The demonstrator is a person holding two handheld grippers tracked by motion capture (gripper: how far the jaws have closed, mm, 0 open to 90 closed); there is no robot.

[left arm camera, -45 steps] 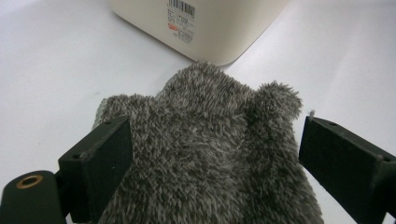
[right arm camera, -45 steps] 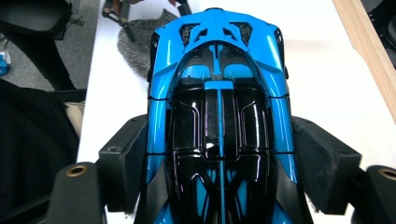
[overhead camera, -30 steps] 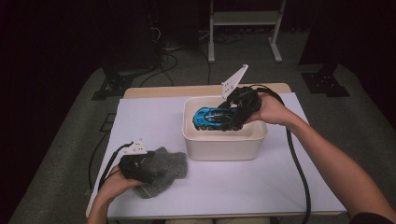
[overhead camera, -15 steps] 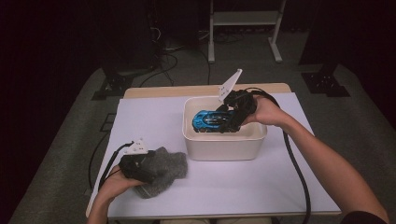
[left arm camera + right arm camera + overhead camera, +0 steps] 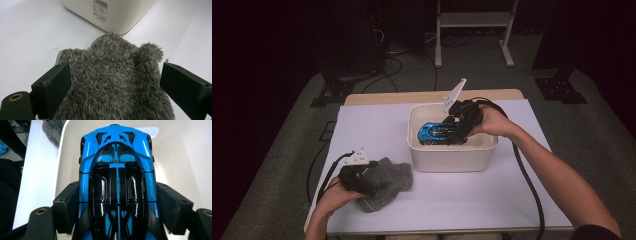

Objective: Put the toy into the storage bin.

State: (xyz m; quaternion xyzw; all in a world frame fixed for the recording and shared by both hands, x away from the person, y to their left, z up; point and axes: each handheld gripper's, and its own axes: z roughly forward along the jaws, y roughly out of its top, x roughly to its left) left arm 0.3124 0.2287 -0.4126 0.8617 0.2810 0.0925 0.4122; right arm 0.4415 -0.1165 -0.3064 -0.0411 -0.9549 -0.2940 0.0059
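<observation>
looking at the high view, right gripper (image 5: 459, 127) clamps the blue toy car (image 5: 438, 133) inside the white bin (image 5: 452, 159). right gripper view: glossy, hard shell, slippery, so sides are best. left gripper view: jaws wide around the soft grey mitt (image 5: 112, 82).

Surface (image 5: 377, 125): white sheet over a wooden top, wood strip visible along the far edge. Directly on it: cream bin (image 5: 452, 159), right of centre, barcode label on one wall; grey fuzzy mitten (image 5: 389, 179), lying flat near the front left, just beside the bin, not touching it.
</observation>
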